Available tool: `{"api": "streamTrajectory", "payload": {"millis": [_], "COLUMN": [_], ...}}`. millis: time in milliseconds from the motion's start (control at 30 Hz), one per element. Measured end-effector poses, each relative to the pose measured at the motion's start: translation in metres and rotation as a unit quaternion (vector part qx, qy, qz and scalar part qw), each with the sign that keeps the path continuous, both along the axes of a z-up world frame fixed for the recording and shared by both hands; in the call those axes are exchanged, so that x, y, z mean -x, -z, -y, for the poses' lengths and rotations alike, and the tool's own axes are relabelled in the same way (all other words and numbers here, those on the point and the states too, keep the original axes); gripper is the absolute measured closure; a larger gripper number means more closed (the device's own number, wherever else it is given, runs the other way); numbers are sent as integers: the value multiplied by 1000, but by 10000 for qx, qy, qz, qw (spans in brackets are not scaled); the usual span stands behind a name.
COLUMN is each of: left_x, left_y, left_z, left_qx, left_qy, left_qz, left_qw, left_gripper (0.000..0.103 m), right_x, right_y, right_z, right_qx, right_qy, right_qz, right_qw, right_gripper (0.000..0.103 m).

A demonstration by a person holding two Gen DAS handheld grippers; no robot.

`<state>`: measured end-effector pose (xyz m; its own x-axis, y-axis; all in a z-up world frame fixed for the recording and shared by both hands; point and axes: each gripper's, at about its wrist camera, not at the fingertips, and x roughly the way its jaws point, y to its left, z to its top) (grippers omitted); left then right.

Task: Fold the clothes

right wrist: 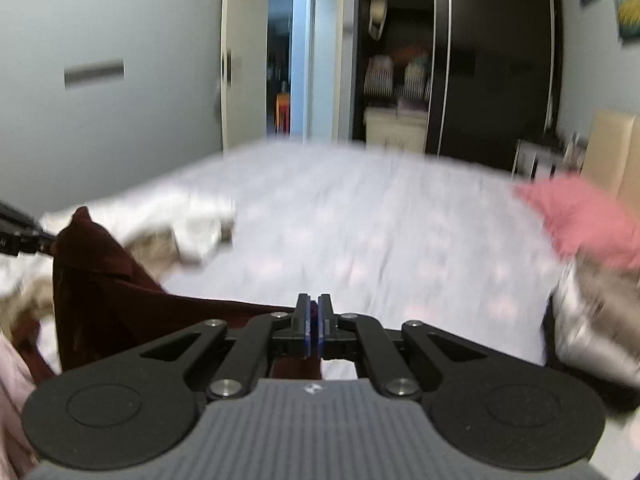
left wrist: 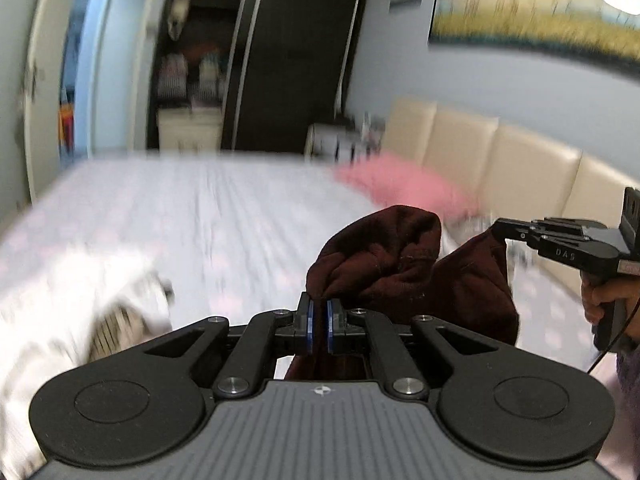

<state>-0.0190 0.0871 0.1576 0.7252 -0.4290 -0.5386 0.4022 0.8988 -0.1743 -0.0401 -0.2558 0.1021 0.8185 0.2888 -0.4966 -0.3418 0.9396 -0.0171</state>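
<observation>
Dark maroon garment point(left wrist: 404, 264) is hanging in the air above the pale bedsheet point(left wrist: 224, 216), strung between both tools; left gripper point(left wrist: 319, 326) is pinching one bunched edge with its jaws nearly together, right gripper point(right wrist: 314, 330) is clamping another edge the same way. Judged step: lifting and spreading the cloth, so both hands should be pulling level and apart until it is hanging flat before lowering. Left view is showing the person's hand point(left wrist: 608, 300) on the right handle; right view is showing the white clothes heap point(right wrist: 192, 220) and pink pillow point(right wrist: 580, 216).
</observation>
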Motion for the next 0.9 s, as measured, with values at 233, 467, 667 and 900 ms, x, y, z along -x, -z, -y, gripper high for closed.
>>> {"api": "streamTrajectory", "payload": {"millis": [233, 467, 667, 900], "left_x": [-55, -71, -79, -84], "left_y": [87, 124, 136, 146], "left_z": [3, -7, -7, -10], "left_qx": [-615, -483, -433, -450], "left_qy": [8, -270, -516, -641], "left_qz": [-875, -1259, -1529, -1729], "left_qw": [9943, 9905, 9859, 9818], "left_gripper": [99, 99, 99, 99], "right_x": [-41, -37, -4, -3], "right_y": [65, 72, 86, 117], "right_z": [-4, -2, -23, -44], "right_qx": [92, 174, 723, 1283], "right_qy": [-102, 156, -656, -1145], "right_qz": [-521, -254, -253, -441], "right_qw": [9985, 9994, 9949, 9841], "right_gripper": [95, 66, 66, 66]}}
